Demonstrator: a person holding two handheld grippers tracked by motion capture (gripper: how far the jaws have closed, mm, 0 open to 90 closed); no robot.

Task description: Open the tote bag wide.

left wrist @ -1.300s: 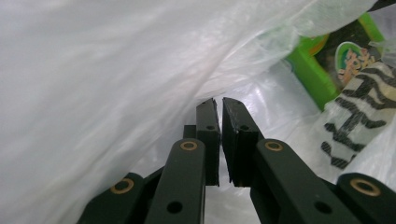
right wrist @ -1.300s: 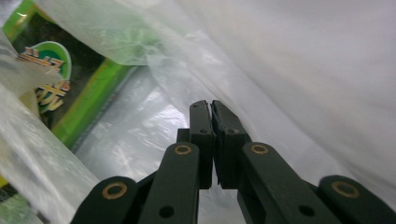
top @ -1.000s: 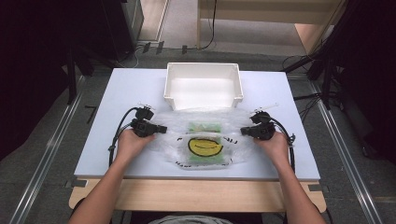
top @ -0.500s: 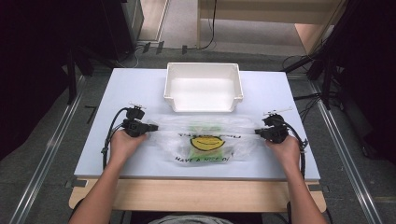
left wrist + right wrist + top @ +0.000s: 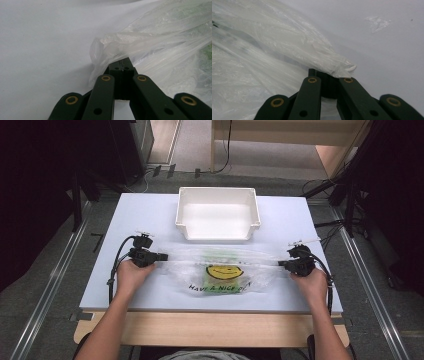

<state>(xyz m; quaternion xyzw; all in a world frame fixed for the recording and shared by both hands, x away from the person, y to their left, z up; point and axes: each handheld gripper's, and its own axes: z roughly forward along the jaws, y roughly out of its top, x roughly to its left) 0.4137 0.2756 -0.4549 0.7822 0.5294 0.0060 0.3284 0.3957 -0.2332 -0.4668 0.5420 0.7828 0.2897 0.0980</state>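
A clear plastic bag (image 5: 222, 267) with a yellow smiley face and black lettering lies stretched across the middle of the white table (image 5: 150, 215). My left gripper (image 5: 164, 256) is shut on the bag's left end, and its closed jaws pinch bunched film (image 5: 117, 47). My right gripper (image 5: 281, 263) is shut on the bag's right end, where a gathered tip of plastic (image 5: 337, 66) lies over the jaws. The upper edge of the bag runs taut between the two grippers.
A white open bin (image 5: 218, 213) stands on the table just behind the bag. The wooden front edge (image 5: 210, 330) of the table runs below my forearms. Dark floor and metal rails flank both sides.
Both grippers have moved apart, the left one leftward and the right one rightward. The bag between them has been pulled from a crumpled heap into a long, flat, taut strip.
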